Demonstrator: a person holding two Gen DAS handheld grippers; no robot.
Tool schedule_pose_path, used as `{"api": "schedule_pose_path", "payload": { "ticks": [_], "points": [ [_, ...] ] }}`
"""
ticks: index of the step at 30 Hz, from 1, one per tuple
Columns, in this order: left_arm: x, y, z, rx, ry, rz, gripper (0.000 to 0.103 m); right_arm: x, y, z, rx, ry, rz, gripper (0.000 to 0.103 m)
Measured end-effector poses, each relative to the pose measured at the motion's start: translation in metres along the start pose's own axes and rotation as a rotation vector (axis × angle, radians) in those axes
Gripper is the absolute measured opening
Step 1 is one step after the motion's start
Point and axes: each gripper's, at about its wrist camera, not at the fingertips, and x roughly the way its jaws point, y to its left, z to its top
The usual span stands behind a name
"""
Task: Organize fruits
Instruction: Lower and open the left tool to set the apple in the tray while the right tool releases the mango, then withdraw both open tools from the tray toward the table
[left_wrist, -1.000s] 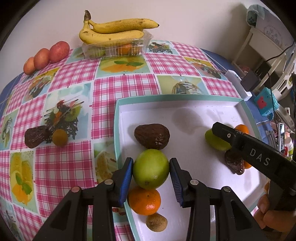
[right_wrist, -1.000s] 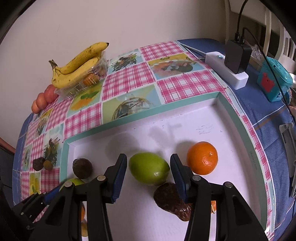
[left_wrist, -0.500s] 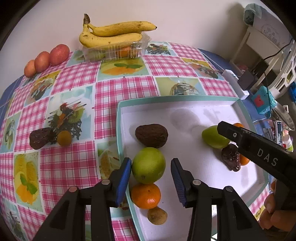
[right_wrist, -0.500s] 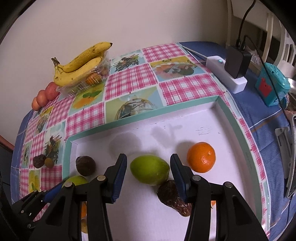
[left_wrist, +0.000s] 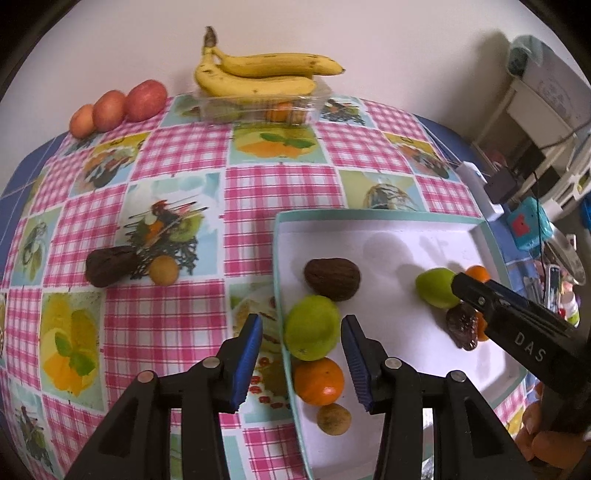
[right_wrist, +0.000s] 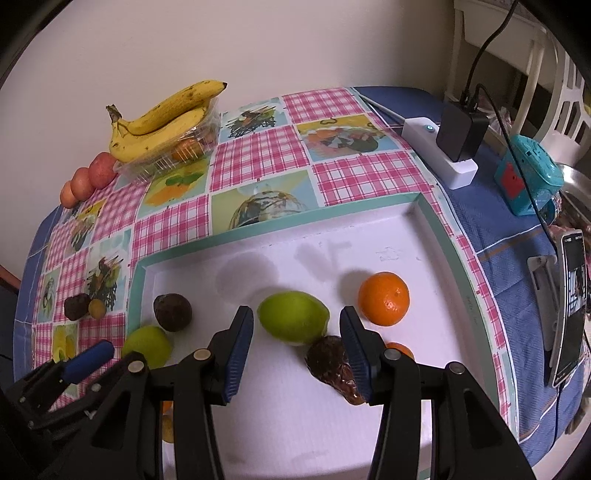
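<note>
Quick count. In the white tray (left_wrist: 388, 229), lower right of the left wrist view: two green fruits, one between the left gripper's fingers (left_wrist: 312, 326) and one further right (left_wrist: 436, 286); oranges, one (left_wrist: 319, 380) below the first green fruit, one (right_wrist: 384, 297) right of center in the right wrist view, plus a sliver of maybe a third behind the right finger, hard to tell. Two dark brown wrinkly fruits (left_wrist: 332, 278) (right_wrist: 332, 363) and one small tan fruit (left_wrist: 333, 418).

On the checked tablecloth (left_wrist: 280, 184): another dark fruit (left_wrist: 109, 266) touching a small tan one (left_wrist: 163, 270) at middle left, three reddish fruits (left_wrist: 118, 105) in a row upper left, and two bananas (left_wrist: 258, 75) on a clear plastic punnet (left_wrist: 258, 107) at the top.

Left gripper (left_wrist: 301, 363): its jaws have just been opening and now stand apart, the green fruit sits between the blue pads with gaps on both sides. Right gripper (right_wrist: 295, 350): jaws apart, straddling the other green fruit without touching it, the right pad just beside the dark fruit.
</note>
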Motion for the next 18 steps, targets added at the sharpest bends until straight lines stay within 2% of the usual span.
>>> {"api": "schedule_pose_path", "payload": {
  "ticks": [2, 4, 6, 8, 10, 11, 14, 18],
  "points": [
    [-0.002, 0.008, 0.002, -0.031, -0.005, 0.023, 0.072, 0.000, 0.001, 0.000, -0.003, 0.001, -0.001, 0.050],
    [-0.003, 0.017, 0.004, -0.063, -0.014, 0.067, 0.080, -0.001, 0.001, 0.000, -0.006, 0.001, -0.003, 0.050],
    [-0.004, 0.026, 0.005, -0.086, -0.012, 0.100, 0.083, -0.001, 0.001, 0.000, -0.008, 0.001, -0.006, 0.050],
    [-0.004, 0.037, 0.006, -0.122, -0.004, 0.140, 0.090, 0.000, 0.001, 0.000, -0.013, 0.002, -0.012, 0.052],
    [-0.005, 0.049, 0.005, -0.157, -0.002, 0.174, 0.100, 0.001, 0.002, 0.000, -0.018, 0.006, -0.023, 0.066],
    [-0.006, 0.052, 0.005, -0.168, -0.004, 0.184, 0.103, 0.002, 0.002, 0.000, -0.019, 0.009, -0.026, 0.068],
    [-0.010, 0.067, 0.004, -0.211, -0.016, 0.230, 0.103, 0.004, 0.002, -0.001, -0.022, 0.018, -0.031, 0.073],
    [-0.014, 0.085, 0.003, -0.265, -0.021, 0.254, 0.103, 0.007, 0.002, -0.003, -0.028, 0.028, -0.042, 0.075]
  ]
}}
